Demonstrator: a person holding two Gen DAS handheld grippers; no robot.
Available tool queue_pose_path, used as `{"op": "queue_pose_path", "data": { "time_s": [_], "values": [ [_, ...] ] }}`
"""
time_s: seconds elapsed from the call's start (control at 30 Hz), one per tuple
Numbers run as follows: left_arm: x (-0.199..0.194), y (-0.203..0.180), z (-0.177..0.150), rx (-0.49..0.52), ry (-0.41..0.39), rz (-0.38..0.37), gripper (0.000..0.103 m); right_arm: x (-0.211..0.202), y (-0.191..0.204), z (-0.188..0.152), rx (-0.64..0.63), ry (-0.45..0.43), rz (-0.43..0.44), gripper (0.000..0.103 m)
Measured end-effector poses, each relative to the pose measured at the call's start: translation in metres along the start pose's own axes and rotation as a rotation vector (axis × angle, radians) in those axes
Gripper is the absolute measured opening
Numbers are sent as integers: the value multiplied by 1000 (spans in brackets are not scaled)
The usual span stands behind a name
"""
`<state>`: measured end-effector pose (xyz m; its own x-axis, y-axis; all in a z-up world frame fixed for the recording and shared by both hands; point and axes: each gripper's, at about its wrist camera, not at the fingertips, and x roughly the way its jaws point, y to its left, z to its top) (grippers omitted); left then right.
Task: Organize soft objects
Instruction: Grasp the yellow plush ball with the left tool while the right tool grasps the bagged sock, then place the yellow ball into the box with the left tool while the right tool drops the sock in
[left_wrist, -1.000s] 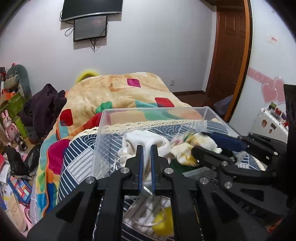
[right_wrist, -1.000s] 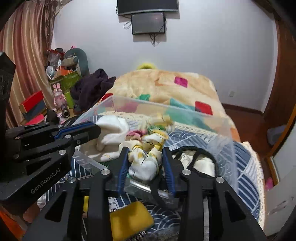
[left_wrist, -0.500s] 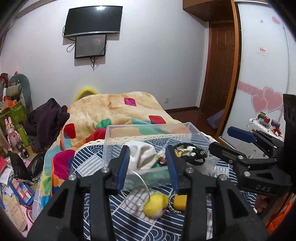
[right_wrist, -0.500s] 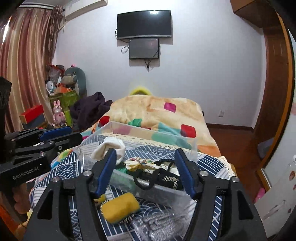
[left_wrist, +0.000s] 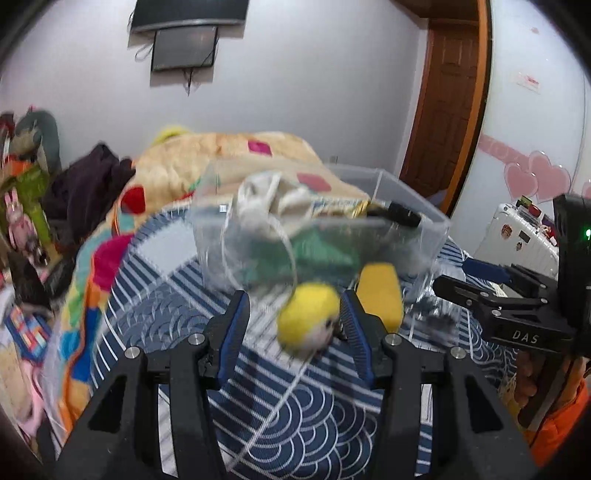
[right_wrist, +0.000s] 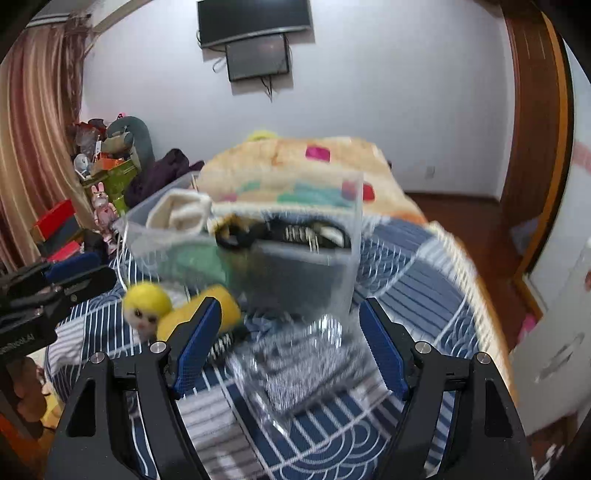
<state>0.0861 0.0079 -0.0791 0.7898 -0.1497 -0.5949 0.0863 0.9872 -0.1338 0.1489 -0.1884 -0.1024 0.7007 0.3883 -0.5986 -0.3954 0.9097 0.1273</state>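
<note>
A clear plastic bin (left_wrist: 406, 229) (right_wrist: 347, 258) stands on the blue patterned bedspread (left_wrist: 295, 406) and holds a white cloth (left_wrist: 258, 195) (right_wrist: 181, 214), a green cloth, a patterned cloth and a black strap (right_wrist: 236, 236). A yellow-haired doll head (left_wrist: 310, 321) (right_wrist: 147, 302) and a yellow sponge-like piece (left_wrist: 380, 291) (right_wrist: 221, 302) lie in front of the bin. My left gripper (left_wrist: 295, 325) is open, with the doll head between its fingers near the right one. My right gripper (right_wrist: 288, 339) is open wide over a clear plastic wrapper (right_wrist: 303, 354).
A colourful blanket (left_wrist: 221, 162) covers the bed behind the bin. Dark clothes (left_wrist: 88, 184) and toys pile up at the left. A brown door (left_wrist: 450, 110) and a white suitcase (left_wrist: 517, 236) are at the right. A screen (right_wrist: 258, 55) hangs on the wall.
Both grippers opened, let go of the cloths in the bin and pulled back out. They now hang lower in front of the bin, over the doll head and the wrapper.
</note>
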Motion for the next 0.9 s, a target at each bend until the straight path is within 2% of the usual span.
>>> {"op": "queue_pose_path", "data": {
  "time_s": [0.17, 0.4, 0.5, 0.73, 0.9],
  "values": [
    [14, 5, -13, -38, 51, -16, 51, 5, -4, -20, 4, 52, -32, 75],
    [27, -4, -11, -31, 72, -15, 51, 8, 2, -27, -27, 68, -37, 75],
    [30, -8, -7, -31, 69, -12, 49, 10, 6, -28, -41, 74, -35, 66],
    [31, -9, -9, -31, 62, -24, 36, 7, 5, -27, -47, 50, -19, 42],
    [24, -9, -14, -27, 48, -26, 35, 0, 2, -27, -37, 34, -5, 33]
  ]
}}
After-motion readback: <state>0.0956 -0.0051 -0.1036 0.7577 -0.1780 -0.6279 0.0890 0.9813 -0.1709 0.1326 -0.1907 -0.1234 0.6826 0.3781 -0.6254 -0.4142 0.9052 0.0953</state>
